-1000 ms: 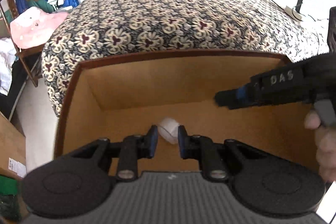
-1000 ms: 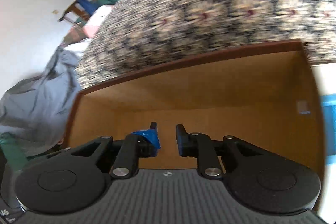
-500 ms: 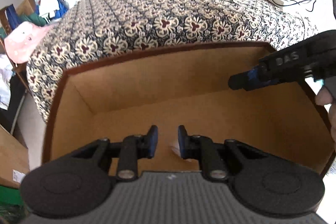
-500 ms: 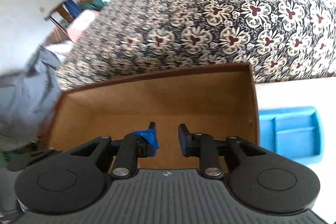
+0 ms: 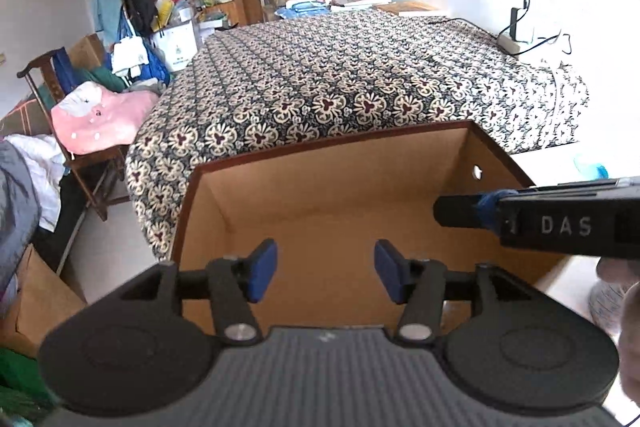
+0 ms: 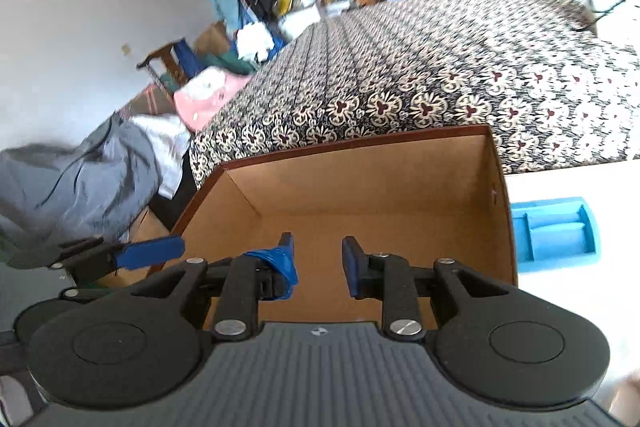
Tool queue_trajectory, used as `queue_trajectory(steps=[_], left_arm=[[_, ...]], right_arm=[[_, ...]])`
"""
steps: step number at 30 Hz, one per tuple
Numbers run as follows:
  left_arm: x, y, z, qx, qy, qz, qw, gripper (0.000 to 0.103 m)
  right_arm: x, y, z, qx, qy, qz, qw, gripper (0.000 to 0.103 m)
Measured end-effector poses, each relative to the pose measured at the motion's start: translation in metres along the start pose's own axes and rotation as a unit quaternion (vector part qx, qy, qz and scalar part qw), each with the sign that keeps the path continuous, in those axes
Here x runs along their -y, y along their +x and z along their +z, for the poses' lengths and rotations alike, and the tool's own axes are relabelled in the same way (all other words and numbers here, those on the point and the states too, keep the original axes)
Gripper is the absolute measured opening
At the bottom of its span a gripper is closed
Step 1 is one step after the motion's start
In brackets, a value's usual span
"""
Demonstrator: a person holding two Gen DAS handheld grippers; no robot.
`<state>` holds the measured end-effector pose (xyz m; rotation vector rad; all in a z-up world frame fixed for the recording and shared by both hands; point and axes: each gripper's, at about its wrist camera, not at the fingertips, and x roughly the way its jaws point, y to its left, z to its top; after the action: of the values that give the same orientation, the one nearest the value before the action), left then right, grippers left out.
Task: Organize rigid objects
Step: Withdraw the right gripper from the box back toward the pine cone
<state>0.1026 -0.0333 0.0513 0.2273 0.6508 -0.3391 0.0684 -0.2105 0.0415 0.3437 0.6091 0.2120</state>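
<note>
Opening over the cardboard box [image 5: 340, 187] at frame centre, the left gripper [image 5: 325, 270] and right gripper [image 6: 317, 262] are seen spread apart, nothing held between either pair of jaws.

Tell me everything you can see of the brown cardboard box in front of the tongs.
The open-topped brown cardboard box has plain tan inner walls and floor, a darker reddish-brown rim and outside, and a small round hole high in its right wall. No lid is visible. It stands upright, its far wall toward the bed with the patterned cover. What shows of its inside holds nothing; the near floor is hidden. A blue plastic tray lies just right of it. Neither set of tongs touches it.
</note>
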Motion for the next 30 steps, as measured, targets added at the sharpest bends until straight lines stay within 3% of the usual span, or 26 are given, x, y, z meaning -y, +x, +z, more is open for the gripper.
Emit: queue_trajectory(steps=[14, 21, 30], left_arm=[[0.002, -0.059, -0.058, -0.001, -0.018, 0.045, 0.9988, 0.060], [-0.006, -0.065, -0.083, -0.032, -0.045, 0.033, 0.9979, 0.060], [-0.001, -0.055, -0.104, -0.077, -0.051, 0.047, 0.9946, 0.060]], right_arm=[[-0.008, -0.046, -0.059, 0.024, 0.010, 0.018, 1.000, 0.013], [0.000, -0.046, -0.081, -0.020, 0.036, 0.027, 0.999, 0.013], [-0.006, -0.039, -0.108, -0.053, 0.037, 0.017, 0.998, 0.013]])
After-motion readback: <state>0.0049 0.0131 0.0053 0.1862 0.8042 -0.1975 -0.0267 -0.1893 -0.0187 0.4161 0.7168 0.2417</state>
